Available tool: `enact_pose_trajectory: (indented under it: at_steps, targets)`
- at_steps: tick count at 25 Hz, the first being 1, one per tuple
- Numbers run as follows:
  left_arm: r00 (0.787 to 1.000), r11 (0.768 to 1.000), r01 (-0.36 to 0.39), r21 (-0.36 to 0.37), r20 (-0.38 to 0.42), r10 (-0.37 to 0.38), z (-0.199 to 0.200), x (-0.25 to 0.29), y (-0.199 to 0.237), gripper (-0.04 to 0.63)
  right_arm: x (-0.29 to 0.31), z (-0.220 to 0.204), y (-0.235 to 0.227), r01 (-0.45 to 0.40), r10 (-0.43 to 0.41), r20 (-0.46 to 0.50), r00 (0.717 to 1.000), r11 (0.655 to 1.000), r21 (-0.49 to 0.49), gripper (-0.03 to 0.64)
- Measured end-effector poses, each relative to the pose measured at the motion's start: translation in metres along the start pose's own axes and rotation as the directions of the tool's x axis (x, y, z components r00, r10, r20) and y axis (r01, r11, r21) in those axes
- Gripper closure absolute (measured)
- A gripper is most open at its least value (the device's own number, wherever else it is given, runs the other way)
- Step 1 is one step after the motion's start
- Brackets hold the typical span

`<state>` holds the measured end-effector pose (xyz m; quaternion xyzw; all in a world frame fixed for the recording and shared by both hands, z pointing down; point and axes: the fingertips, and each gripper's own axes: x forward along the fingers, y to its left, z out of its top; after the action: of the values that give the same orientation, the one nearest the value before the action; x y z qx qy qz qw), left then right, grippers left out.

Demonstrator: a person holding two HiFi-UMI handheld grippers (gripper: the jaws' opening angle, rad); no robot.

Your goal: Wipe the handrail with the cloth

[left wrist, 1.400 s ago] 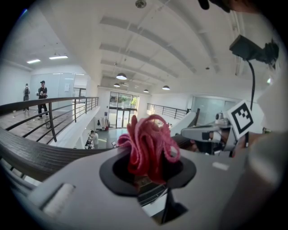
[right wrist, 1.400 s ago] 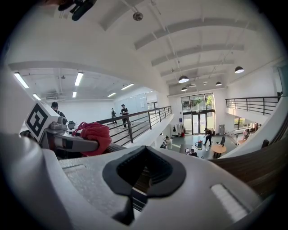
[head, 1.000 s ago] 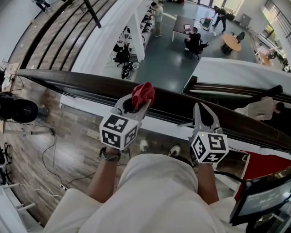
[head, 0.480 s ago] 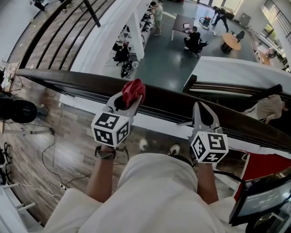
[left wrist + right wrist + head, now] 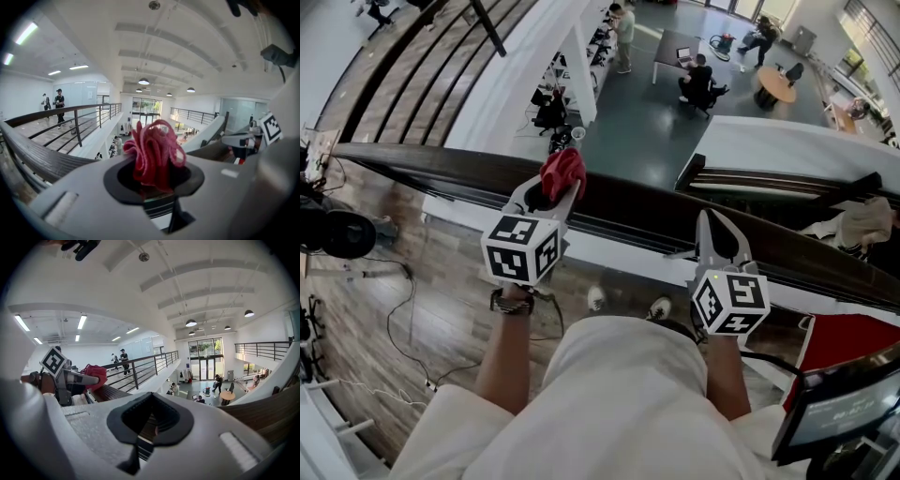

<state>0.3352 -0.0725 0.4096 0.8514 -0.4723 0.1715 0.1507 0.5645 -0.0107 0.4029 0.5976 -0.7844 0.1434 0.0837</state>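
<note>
Head view shows the left gripper (image 5: 551, 195) with its jaws clenched on the bunched red cloth (image 5: 563, 172). The cloth sits over the top of the dark handrail (image 5: 422, 159), but I cannot tell whether it actually presses on the wood. The right gripper (image 5: 715, 228) hangs by the rail further along, its jaws closed on nothing. Going by where the cloth is, wiping looks under way. The rail shows no visible difference between wiped and unwiped parts, so long stretches on either side probably still need doing.
</note>
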Motion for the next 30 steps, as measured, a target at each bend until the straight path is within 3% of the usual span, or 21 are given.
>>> enact_pose_trajectory:
  at_steps: [6,16,21,30]
  targets:
    - [1.0,1.0,-0.003,0.023,-0.017,0.004,0.005,0.013,-0.002,0.469,0.003,-0.001,0.002,-0.003,0.003,0.002,1.0,1.0,-0.004,0.614]
    - [0.996,0.996,0.061,0.067,-0.068,-0.056,0.014,0.024,-0.04,0.471,0.005,0.005,0.001,-0.021,0.021,-0.002,1.0,1.0,0.0,0.614]
    - [0.983,0.986,0.121,0.113,-0.15,-0.103,0.015,0.035,-0.06,0.471,0.003,0.007,-0.002,-0.016,0.016,-0.004,1.0,1.0,0.0,0.614]
    - [0.971,0.969,0.21,0.131,-0.147,-0.19,0.007,0.038,-0.104,0.471,0.0,0.001,0.006,-0.014,0.014,-0.008,1.0,1.0,-0.007,0.614]
